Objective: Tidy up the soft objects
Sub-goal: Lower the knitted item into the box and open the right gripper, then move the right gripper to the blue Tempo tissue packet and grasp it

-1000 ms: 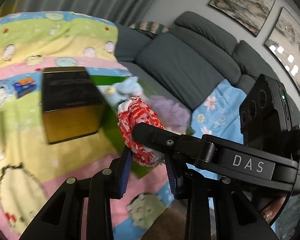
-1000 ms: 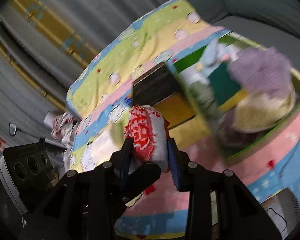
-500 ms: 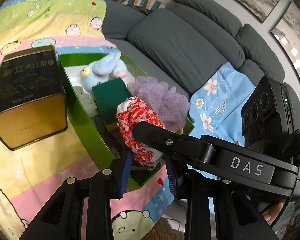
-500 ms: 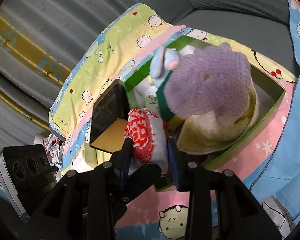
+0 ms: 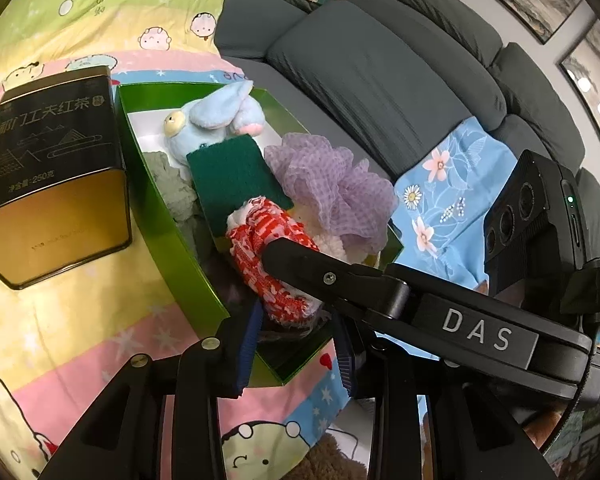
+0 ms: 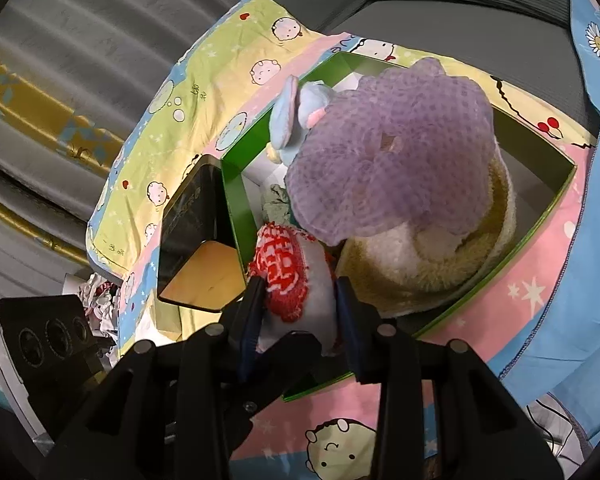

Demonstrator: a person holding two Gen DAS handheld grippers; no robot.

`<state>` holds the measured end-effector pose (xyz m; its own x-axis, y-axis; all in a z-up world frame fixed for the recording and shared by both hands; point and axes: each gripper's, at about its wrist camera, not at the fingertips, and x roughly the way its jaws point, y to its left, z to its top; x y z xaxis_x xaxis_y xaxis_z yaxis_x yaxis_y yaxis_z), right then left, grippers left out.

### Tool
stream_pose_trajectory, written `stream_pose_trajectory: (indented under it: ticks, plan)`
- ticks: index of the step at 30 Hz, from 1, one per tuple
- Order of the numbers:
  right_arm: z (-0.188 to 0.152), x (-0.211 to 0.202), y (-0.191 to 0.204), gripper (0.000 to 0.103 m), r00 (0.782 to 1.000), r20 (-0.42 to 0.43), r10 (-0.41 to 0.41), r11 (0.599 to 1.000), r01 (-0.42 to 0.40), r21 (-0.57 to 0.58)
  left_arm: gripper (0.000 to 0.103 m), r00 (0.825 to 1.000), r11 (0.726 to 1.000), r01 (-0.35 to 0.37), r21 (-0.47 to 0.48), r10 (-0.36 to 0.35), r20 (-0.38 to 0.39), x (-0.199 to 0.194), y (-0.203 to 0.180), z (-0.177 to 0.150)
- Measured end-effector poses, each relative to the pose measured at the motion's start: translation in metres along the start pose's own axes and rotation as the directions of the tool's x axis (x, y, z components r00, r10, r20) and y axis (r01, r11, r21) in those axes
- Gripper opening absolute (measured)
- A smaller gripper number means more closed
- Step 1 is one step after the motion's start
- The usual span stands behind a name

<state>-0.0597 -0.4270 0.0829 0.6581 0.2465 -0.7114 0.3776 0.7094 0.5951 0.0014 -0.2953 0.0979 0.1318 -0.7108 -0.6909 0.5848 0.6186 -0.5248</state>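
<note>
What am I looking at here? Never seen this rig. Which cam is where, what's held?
No robot: a person carries handheld tongs in each hand, with a fisheye camera on each looking along the fingers. In the left view, the left tongs show at the bottom and the right tool crosses in front. The right tongs show in their own view. Both pinch one red-and-white rolled cloth over a green box holding a purple mesh pouf, blue plush and green sponge. A dark tea tin stands beside.

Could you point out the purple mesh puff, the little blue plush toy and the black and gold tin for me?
purple mesh puff [image 6: 396, 148], right wrist view, middle of its ruffles.
blue plush toy [image 5: 216, 120], left wrist view, on its head.
black and gold tin [image 5: 52, 136], left wrist view, dark printed face.
</note>
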Motion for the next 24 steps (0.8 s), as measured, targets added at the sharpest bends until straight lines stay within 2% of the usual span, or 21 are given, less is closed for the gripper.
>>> stream_pose_trajectory:
  ticks: [3,5,11,14,18,20,24]
  plan:
    - [0.000,-0.001,0.001,0.038,1.000,0.005,-0.012,1.000,0.012,0.003,0.033,1.000,1.000,0.008,-0.010,-0.008,-0.010,-0.002,0.000,-0.001]
    - [-0.001,-0.005,0.001,0.044,0.999,0.020,-0.027,1.000,0.027,-0.001,0.035,1.000,1.000,0.022,-0.009,-0.022,-0.013,-0.005,-0.001,-0.003]
    - [-0.004,-0.019,0.011,0.056,0.998,0.061,-0.027,0.999,0.029,-0.020,0.055,1.000,1.000,0.013,0.023,-0.013,0.011,-0.021,-0.008,-0.007]
    - [-0.006,-0.030,0.018,0.066,0.994,0.102,-0.046,0.998,0.050,-0.030,0.063,0.999,0.999,0.017,0.039,-0.018,0.029,-0.030,-0.012,-0.009]
    - [-0.011,-0.048,0.027,0.071,0.987,0.151,-0.056,0.997,0.064,-0.045,0.077,0.998,0.998,0.008,0.065,-0.012,0.064,-0.046,-0.018,-0.014]
    - [-0.015,-0.057,0.033,0.082,0.980,0.186,-0.070,0.995,0.081,-0.053,0.079,0.997,0.997,0.004,0.073,-0.010,0.078,-0.054,-0.019,-0.016]
    - [-0.023,-0.072,0.041,0.087,0.964,0.242,-0.109,0.990,0.128,-0.066,0.079,0.995,0.998,-0.002,0.069,-0.005,0.100,-0.067,-0.020,-0.022]
